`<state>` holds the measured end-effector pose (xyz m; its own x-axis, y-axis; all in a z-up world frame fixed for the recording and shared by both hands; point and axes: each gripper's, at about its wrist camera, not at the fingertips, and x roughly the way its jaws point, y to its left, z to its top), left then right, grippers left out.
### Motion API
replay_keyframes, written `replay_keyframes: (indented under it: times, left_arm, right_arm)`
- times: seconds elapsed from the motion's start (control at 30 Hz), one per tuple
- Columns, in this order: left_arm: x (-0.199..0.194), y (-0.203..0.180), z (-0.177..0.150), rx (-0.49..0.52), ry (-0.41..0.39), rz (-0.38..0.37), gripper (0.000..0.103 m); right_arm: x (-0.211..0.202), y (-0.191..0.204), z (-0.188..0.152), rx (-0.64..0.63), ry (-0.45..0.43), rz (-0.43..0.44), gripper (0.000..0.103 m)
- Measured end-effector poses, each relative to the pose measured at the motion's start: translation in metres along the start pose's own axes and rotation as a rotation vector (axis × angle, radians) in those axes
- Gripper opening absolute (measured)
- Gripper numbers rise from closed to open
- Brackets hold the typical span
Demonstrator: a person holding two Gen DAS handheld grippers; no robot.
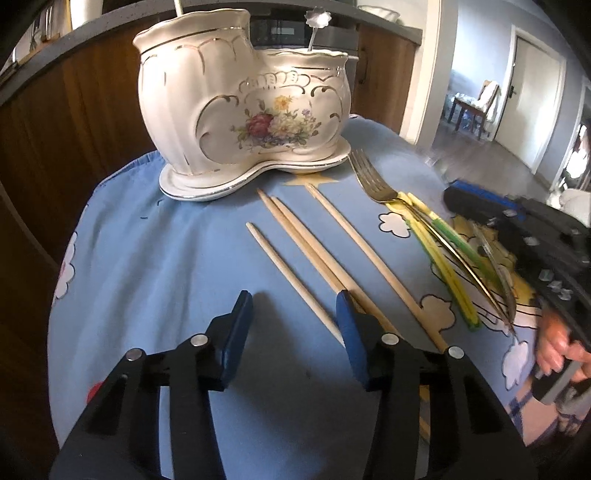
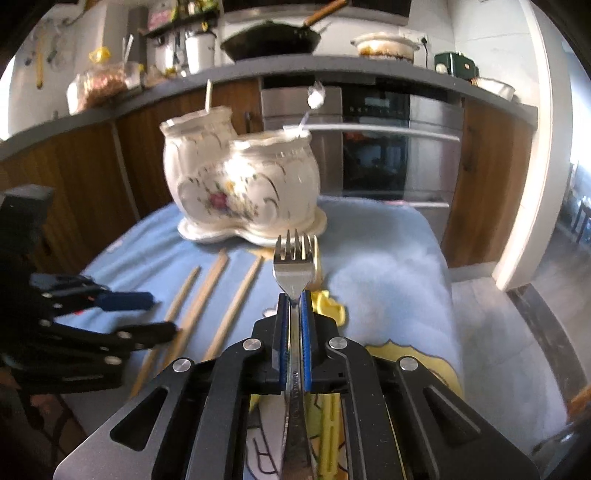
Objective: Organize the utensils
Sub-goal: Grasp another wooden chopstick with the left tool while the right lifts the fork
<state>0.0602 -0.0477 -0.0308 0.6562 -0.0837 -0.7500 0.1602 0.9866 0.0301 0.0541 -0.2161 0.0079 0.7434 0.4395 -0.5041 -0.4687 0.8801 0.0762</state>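
- Right wrist view: the right gripper [image 2: 294,301] has its blue fingers [image 2: 306,332] pinching the handle of a silver fork [image 2: 293,271], tines pointing straight ahead past the fingertips, toward the holder.
- The fork's handle runs back between the fingers and under the camera; its tines are just short of the holder's saucer.
- A white ceramic utensil holder [image 1: 240,107], with gold trim and a flower print, stands ahead of both grippers on a matching saucer [image 1: 207,184]. It has a tall compartment and a lower one; a thin stick rises from the tall one and a flower-topped handle [image 1: 317,18] from the lower.
- Left wrist view: the left gripper [image 1: 295,314] has its fingers spread partway over the bench [image 1: 147,258], which is draped in a blue cartoon cloth. No earlier picture shows their motion.
- Four wooden chopsticks [image 1: 295,240] lie on the cloth: one runs between the left fingers, not visibly pinched; a pair passes under the right-hand finger; the fourth lies further right.
- Right of those, a gold fork [image 1: 373,181] and yellow-green sticks [image 1: 443,266] lie beside the right gripper.
- Bare cloth lies left of the left fingers out to the bench edge; beyond the holder the bench ends before wooden cabinets and an oven.
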Motion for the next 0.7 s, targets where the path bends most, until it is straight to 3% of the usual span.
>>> replay_keyframes:
  times: [0.03,0.07,0.13,0.23,0.53,0.7]
  left_arm:
    - [0.001,-0.003,0.001,0.022,0.001,0.010,0.043]
    - [0.001,-0.005,0.003,0.042,0.003,0.003,0.030]
    - [0.002,-0.004,0.007,0.074,0.016,0.002,0.017]
    - [0.003,0.002,0.011,0.093,0.044,-0.012,0.009]
    - [-0.002,0.007,0.006,0.157,0.087,-0.025,0.009]
    - [-0.009,0.011,-0.005,0.157,0.071,-0.059,0.009]
  right_arm:
    - [-0.003,0.000,0.001,0.001,-0.017,0.006,0.007]
    - [-0.007,-0.001,0.002,0.004,-0.034,0.009,0.007]
    - [-0.011,-0.004,0.002,0.016,-0.054,0.020,0.007]
    - [-0.013,-0.008,0.003,0.033,-0.069,0.028,0.007]
    - [-0.021,-0.013,0.004,0.060,-0.112,0.067,0.006]
    - [-0.027,-0.013,0.006,0.061,-0.149,0.077,0.006]
